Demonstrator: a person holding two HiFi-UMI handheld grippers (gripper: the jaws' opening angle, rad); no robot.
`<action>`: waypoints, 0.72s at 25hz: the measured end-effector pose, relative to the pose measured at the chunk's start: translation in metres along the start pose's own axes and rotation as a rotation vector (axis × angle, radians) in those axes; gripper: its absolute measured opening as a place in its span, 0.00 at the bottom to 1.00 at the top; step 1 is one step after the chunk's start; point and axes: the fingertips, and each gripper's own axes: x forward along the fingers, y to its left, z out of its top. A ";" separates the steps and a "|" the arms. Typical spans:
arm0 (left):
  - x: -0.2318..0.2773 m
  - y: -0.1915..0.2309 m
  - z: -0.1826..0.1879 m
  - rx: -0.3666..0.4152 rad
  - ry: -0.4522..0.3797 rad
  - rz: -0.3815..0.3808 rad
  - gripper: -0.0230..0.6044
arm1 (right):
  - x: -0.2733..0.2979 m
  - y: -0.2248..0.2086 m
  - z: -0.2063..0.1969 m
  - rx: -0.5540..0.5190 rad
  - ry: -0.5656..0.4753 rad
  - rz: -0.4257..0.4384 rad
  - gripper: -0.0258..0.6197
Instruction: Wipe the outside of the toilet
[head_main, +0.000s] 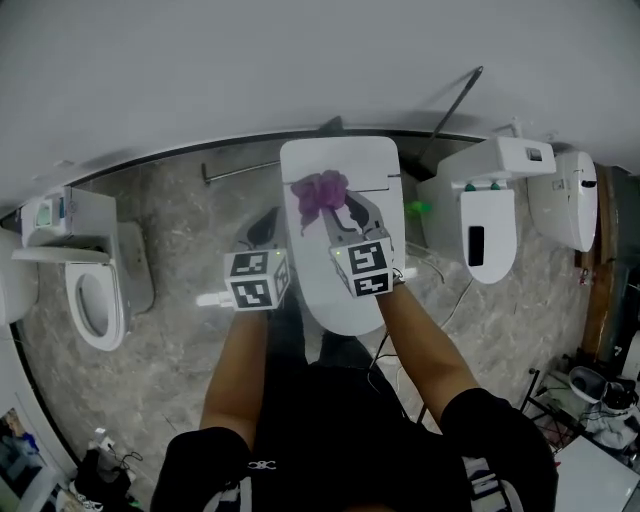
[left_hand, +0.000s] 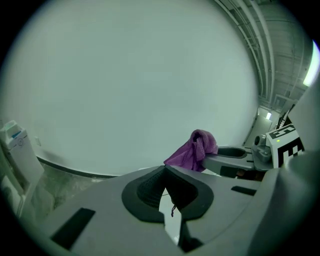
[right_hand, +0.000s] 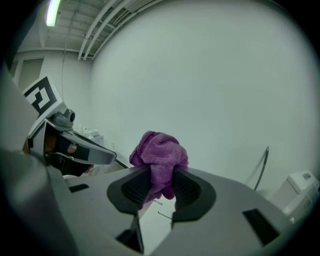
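My right gripper (right_hand: 161, 186) has its jaws clamped on a purple cloth (right_hand: 159, 157), the bunched fabric bulging up above the dark pads (right_hand: 186, 189). In the head view this gripper hangs over the closed lid of the white toilet (head_main: 335, 305) directly in front of me, with the cloth over the rear part of the lid, near the tank end. My left gripper (left_hand: 164, 175) has its jaws pressed together at the tips with nothing between them. It sits just beside the toilet's left edge, over the grey marbled floor (head_main: 180, 230). A second toilet (head_main: 95, 290) with an open seat stands off to my left, and another white toilet (head_main: 490, 215) to my right. A thin rod (head_main: 455, 105) leans against the wall behind.
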 end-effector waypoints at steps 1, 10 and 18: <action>0.011 0.012 -0.002 -0.006 0.005 -0.001 0.05 | 0.019 -0.001 -0.006 -0.006 0.012 -0.003 0.23; 0.115 0.103 -0.040 -0.048 0.075 -0.012 0.05 | 0.162 -0.014 -0.089 -0.010 0.152 0.013 0.23; 0.181 0.149 -0.075 -0.054 0.107 -0.031 0.05 | 0.260 -0.016 -0.161 -0.038 0.248 0.037 0.23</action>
